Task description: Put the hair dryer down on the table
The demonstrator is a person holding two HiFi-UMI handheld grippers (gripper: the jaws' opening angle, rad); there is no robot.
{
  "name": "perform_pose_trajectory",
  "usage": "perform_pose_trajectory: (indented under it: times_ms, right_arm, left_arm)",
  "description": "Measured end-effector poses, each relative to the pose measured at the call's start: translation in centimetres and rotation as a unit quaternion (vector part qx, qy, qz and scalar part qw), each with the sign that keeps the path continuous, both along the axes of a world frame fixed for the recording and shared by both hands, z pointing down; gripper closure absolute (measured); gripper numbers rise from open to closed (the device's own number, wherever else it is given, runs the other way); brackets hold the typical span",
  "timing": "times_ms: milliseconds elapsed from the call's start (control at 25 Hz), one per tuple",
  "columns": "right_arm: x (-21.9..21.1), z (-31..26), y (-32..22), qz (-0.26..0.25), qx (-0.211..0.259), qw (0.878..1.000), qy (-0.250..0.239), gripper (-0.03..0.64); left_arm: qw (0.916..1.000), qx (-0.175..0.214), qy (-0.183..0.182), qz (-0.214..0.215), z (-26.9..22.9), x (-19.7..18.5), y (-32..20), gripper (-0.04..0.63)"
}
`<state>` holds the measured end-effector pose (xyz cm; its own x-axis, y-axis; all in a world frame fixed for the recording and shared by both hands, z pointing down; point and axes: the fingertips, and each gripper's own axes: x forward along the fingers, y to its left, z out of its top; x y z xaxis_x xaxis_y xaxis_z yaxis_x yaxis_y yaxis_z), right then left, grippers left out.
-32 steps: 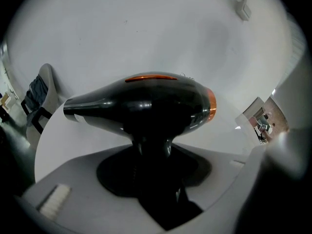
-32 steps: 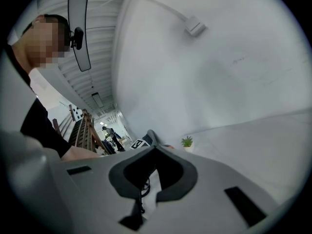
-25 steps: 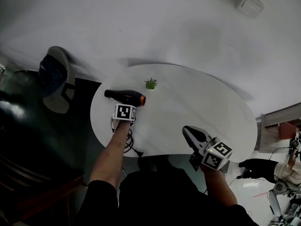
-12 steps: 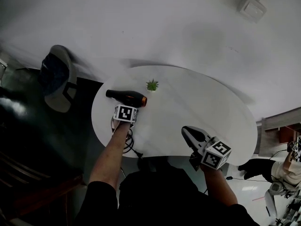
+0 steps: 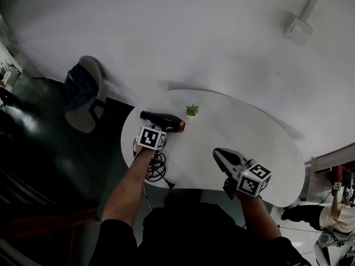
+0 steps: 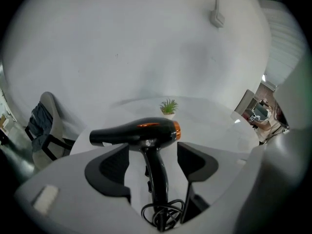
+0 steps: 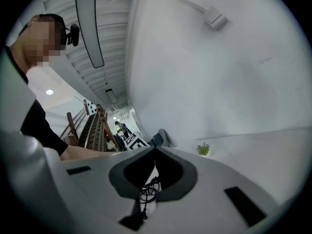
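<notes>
The black hair dryer point(image 5: 162, 121) with an orange ring lies on the white oval table point(image 5: 222, 132), near its left end. Its handle point(image 6: 157, 177) points back between the jaws of my left gripper point(image 6: 152, 151). Those jaws are opening, with a gap showing on each side of the handle, so the pads point(image 6: 111, 167) do not press on it. In the head view the left gripper's marker cube point(image 5: 151, 138) sits just in front of the dryer. My right gripper point(image 7: 155, 151) is shut with nothing in it and hovers over the table's near edge point(image 5: 219, 152).
A small green plant point(image 5: 192, 110) in a white pot stands just beyond the dryer's nozzle. The dryer's coiled cord point(image 5: 158, 168) hangs off the table's near left edge. A chair point(image 5: 83, 93) draped with dark cloth stands left of the table. A white wall runs behind.
The head view has shifted, so the table sits lower and further right in the picture. The hair dryer lies in the same spot by the plant, and both grippers keep their places.
</notes>
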<state>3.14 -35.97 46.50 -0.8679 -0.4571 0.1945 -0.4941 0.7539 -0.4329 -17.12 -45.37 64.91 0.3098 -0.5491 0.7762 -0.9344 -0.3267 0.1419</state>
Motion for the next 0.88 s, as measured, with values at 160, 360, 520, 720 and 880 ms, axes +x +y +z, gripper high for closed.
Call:
perform_pose_trajectory:
  times_ms: [160, 360, 520, 720, 880]
  right_arm:
    - [-0.9, -1.2, 0.6, -0.011, 0.016, 1.0, -0.002, 0.604]
    - [-1.3, -2.7, 1.5, -0.005, 0.038, 0.999, 0.0, 0.604]
    - [-0.9, -3.1, 2.2, 0.028, 0.059, 0.998, 0.019, 0.604]
    - [-0.9, -4.3, 4.7, 0.044, 0.076, 0.996, 0.012, 0.604]
    - [-0.2, -4.5, 6.3, 0.047, 0.096, 0.994, 0.027, 0.604]
  left_arm:
    - [0.9975, 0.057, 0.031, 0.028, -4.7, 0.6, 1.2, 0.282]
    - [0.9879, 0.117, 0.027, 0.098, -9.5, 2.2, 4.1, 0.288]
    - [0.9797, 0.148, 0.006, 0.135, -11.5, 2.7, 6.5, 0.443]
    - [0.9669, 0.166, 0.144, 0.13, -14.9, 3.4, 9.9, 0.509]
    - [0.9533, 0.197, 0.178, 0.143, -17.4, 3.7, 12.1, 0.546]
